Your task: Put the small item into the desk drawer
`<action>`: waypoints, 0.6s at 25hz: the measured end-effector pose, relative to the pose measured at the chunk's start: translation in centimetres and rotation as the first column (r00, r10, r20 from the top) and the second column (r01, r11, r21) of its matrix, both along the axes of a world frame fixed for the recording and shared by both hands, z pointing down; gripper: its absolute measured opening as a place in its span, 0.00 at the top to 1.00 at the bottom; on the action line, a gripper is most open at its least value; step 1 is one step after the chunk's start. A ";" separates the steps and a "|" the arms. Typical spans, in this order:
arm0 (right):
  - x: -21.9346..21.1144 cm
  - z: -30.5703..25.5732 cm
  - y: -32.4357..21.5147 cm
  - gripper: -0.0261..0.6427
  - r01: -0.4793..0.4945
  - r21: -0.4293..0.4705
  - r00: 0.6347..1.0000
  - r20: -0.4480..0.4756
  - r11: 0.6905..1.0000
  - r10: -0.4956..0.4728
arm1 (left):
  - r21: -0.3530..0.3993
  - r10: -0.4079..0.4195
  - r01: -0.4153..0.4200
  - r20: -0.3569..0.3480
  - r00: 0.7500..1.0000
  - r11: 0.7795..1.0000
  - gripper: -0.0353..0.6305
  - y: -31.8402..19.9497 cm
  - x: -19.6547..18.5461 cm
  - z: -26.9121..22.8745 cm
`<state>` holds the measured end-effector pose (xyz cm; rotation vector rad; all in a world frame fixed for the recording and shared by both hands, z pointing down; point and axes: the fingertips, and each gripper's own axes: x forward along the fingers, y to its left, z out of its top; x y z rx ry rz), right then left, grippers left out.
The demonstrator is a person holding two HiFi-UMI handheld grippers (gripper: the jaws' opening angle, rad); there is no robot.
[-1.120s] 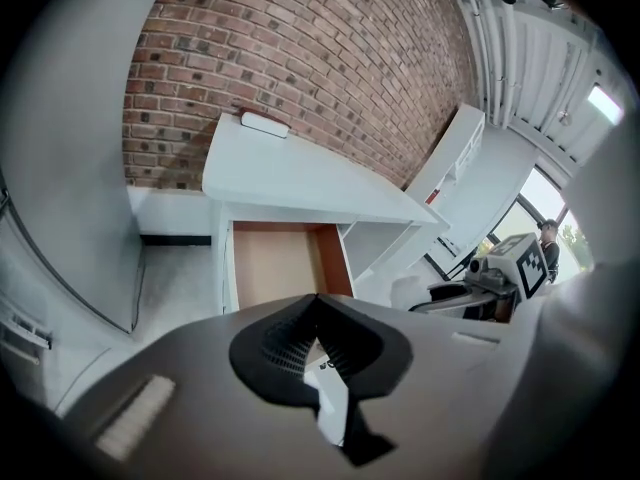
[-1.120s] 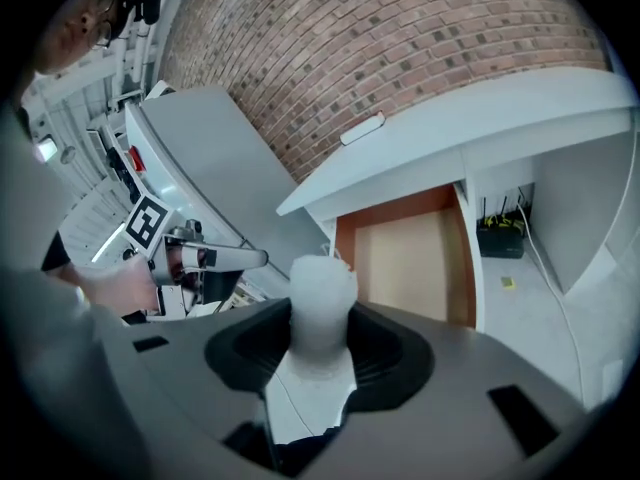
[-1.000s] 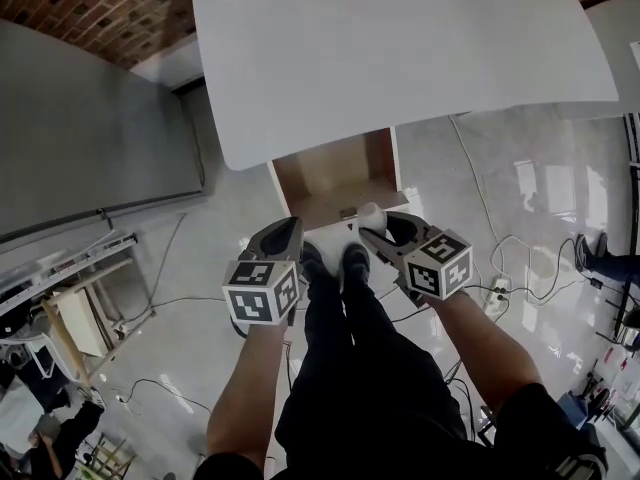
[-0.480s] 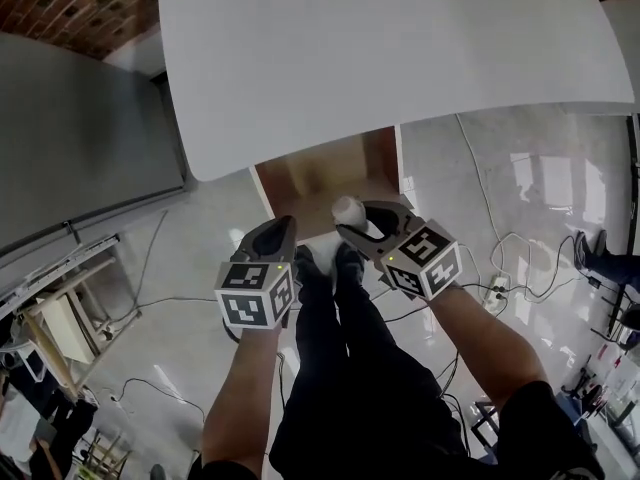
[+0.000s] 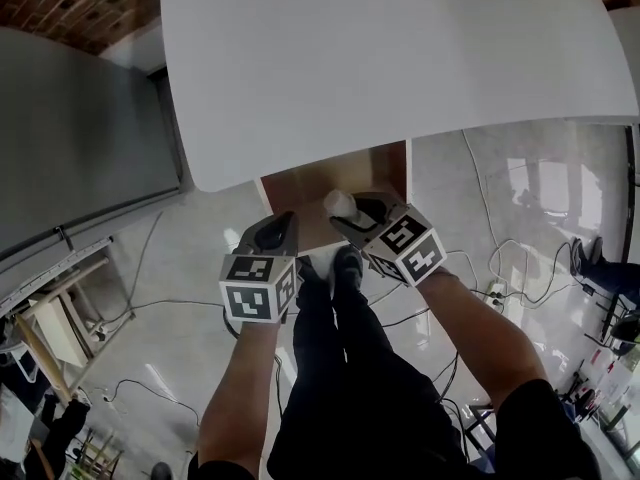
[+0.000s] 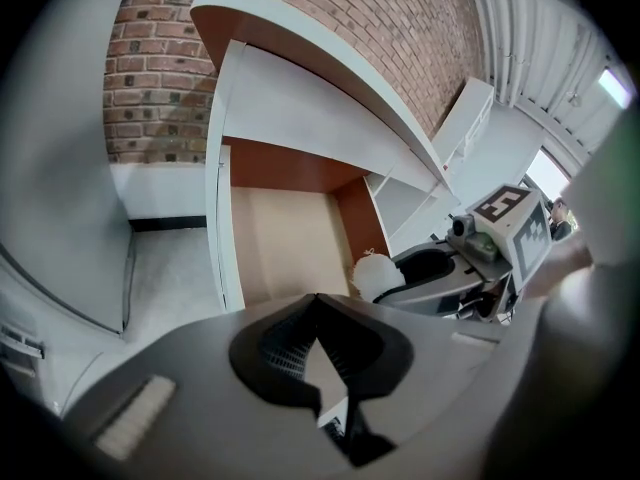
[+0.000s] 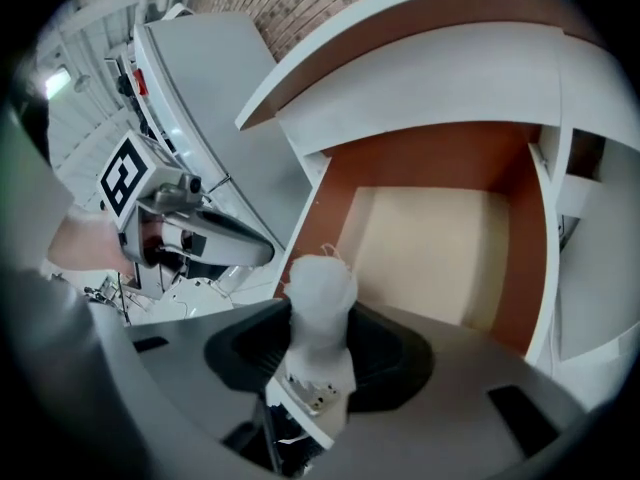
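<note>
The desk drawer (image 5: 300, 186) stands pulled out under the white desk top (image 5: 400, 58), its pale bottom bare (image 7: 440, 238). My right gripper (image 5: 345, 211) is shut on the small item (image 5: 338, 204), a white lumpy piece that sticks out past the fingertips (image 7: 320, 293). It hangs over the drawer's front edge. My left gripper (image 5: 283, 222) is just left of it, at the drawer's front left corner, its jaws together with nothing between them. The left gripper view shows the item (image 6: 375, 276) in the right gripper (image 6: 385, 283) beside the drawer (image 6: 285, 243).
A grey cabinet (image 5: 80, 138) stands left of the desk against a brick wall (image 5: 70, 3). The person's legs and shoes (image 5: 345, 263) are right below the drawer front. Cables and a power strip (image 5: 497, 293) lie on the tiled floor at the right.
Both grippers have sunk closer to the drawer. The right gripper has rolled and carried the white item leftward to the drawer's front edge.
</note>
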<state>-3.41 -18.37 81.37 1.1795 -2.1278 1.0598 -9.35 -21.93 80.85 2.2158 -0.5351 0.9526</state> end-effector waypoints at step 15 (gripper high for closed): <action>0.1 7.2 -0.4 0.72 0.140 -0.145 0.977 -0.139 0.979 -0.160 | -0.034 -0.002 0.002 0.000 1.000 0.999 0.93 0.2 0.0 2.1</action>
